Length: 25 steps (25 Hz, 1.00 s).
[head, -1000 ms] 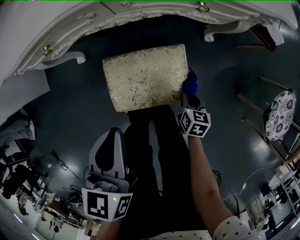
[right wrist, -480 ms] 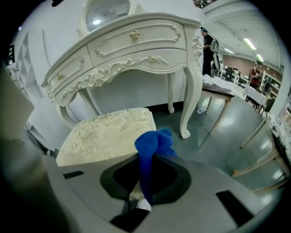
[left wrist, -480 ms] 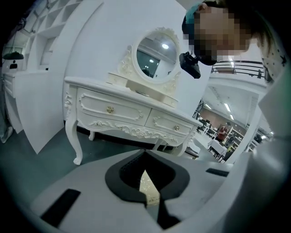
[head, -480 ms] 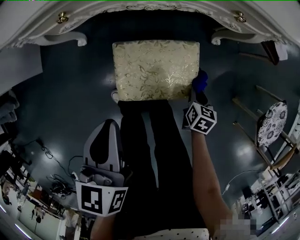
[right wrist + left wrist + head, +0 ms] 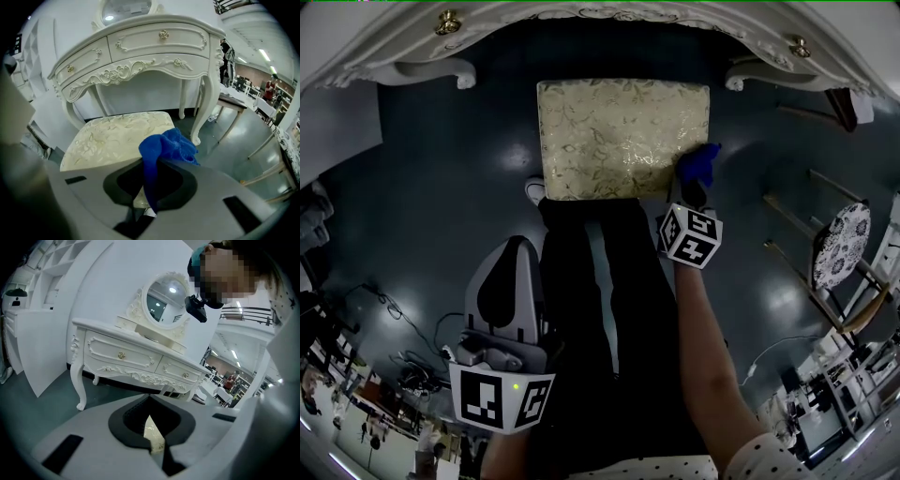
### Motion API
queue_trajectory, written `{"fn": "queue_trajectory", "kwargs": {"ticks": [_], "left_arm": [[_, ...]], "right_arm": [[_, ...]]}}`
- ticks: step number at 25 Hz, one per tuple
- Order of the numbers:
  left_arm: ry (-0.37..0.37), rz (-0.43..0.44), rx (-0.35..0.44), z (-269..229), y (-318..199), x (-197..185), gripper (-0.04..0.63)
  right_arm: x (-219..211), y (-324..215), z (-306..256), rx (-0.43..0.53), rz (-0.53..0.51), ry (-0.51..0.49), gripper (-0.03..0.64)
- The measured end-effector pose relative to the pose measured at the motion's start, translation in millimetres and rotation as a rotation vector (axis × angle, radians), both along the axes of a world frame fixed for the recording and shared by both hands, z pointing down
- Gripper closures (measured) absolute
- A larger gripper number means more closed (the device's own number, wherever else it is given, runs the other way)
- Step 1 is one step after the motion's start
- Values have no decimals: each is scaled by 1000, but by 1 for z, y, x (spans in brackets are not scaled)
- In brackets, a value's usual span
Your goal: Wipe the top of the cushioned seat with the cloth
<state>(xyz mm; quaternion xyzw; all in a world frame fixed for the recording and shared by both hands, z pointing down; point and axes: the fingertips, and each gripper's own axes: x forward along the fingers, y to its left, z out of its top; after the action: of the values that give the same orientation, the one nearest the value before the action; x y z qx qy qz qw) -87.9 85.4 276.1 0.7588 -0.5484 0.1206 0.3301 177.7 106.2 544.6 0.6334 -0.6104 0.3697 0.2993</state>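
Note:
The cushioned seat (image 5: 623, 139) is a cream and gold brocade stool in front of me; it also fills the middle of the right gripper view (image 5: 117, 136). A blue cloth (image 5: 698, 164) sits bunched at the seat's front right corner. My right gripper (image 5: 694, 192) is shut on it, and the cloth (image 5: 168, 145) hangs from between the jaws (image 5: 150, 201). Whether the cloth touches the cushion I cannot tell. My left gripper (image 5: 517, 251) is held low at my left, away from the seat, shut with nothing in it (image 5: 157, 448).
A white carved dressing table (image 5: 581, 19) with gold knobs stands just behind the seat, its curved legs (image 5: 206, 93) on either side. A person's dark-trousered legs (image 5: 600, 309) reach the seat's front edge. A floral chair (image 5: 839, 246) stands at the right.
The right gripper with the blue cloth has shifted from beside the seat's right edge to over its front right corner. The left gripper has stayed low at the left.

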Motion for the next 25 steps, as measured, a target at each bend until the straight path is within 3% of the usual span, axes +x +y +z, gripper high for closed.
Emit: {"fn": "queue_trajectory", "kwargs": {"ticks": [25], "left_arm": [[10,16,-2,0,0,-6,598]], "right_arm": [[-63,-1,-2,11,-80,-59,557]]}}
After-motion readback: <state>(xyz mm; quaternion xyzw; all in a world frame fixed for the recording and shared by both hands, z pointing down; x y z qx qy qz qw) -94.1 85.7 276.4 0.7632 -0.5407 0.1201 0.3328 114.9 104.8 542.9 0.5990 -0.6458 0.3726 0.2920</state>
